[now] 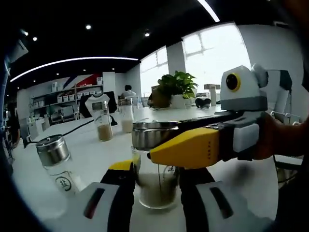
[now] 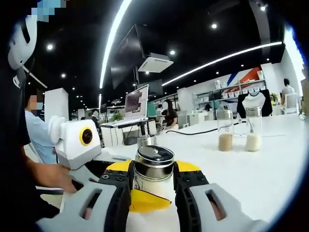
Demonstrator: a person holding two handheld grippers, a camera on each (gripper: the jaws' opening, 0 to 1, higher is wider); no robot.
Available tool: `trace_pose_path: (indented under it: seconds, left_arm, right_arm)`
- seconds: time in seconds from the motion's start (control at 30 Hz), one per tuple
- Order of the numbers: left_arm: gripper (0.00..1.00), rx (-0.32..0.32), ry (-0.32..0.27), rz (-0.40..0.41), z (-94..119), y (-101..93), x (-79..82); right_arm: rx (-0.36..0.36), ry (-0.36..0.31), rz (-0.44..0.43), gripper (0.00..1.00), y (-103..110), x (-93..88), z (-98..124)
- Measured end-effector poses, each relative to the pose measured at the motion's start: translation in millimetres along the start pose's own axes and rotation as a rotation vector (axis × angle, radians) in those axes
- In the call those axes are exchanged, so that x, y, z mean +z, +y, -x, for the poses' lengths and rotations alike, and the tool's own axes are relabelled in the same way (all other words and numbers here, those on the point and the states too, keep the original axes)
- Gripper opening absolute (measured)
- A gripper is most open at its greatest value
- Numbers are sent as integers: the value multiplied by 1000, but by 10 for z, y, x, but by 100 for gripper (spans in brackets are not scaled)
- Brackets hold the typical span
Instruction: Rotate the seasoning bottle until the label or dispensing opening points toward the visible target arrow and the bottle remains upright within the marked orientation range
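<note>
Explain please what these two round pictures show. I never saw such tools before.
A person holds two hand-held grippers, yellow and black with grey jaws, each carrying its own camera. The left gripper view looks along the left gripper; the right gripper view looks along the right gripper. Both close around the same glass seasoning bottle with a shiny metal lid, upright on the white table. The left one holds its body and the right one its lid. Other glass jars stand on the table: one with a metal lid nearby, and two holding powder farther away.

Both tools crowding the seasoning bottle (image 1: 157, 166), a second bottle (image 1: 57, 162) standing near on the left tool's left, bare bench (image 2: 270, 169) lying open toward two far jars (image 2: 225, 129).
</note>
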State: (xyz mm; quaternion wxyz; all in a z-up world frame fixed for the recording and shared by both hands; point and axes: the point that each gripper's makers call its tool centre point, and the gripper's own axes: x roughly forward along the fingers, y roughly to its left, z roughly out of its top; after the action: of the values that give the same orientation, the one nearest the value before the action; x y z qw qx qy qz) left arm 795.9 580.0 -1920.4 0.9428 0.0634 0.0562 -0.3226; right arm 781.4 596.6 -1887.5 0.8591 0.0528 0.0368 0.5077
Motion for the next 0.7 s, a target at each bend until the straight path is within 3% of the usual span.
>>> trace_pose_path:
  seconds: [0.13,0.2,0.43,0.53,0.57,0.7]
  left_arm:
    - [37,18,-24,-47,-22,31,87]
    - [37,19,-5,-83,-46,42,82]
    - [38,-6,6,-56,-122,45,58]
    - [38,6,35,-62,-139,67,17]
    - [38,9,75,-68,-139,78,-44]
    - [39,6,109,-88,-127,88,-104]
  right_arm:
    - [-3,14,-46,31,-20,-55,-48]
    - [-13,7,-40,31,-31,-34,-43]
    - [-36,46,53,30,-107,-29,-52]
    - [-29,65,166,30,-105,-19,-89]
    - [-33,73,196,30,-115,-18,-98]
    - [-36,61,167,30,-199,3,-126]
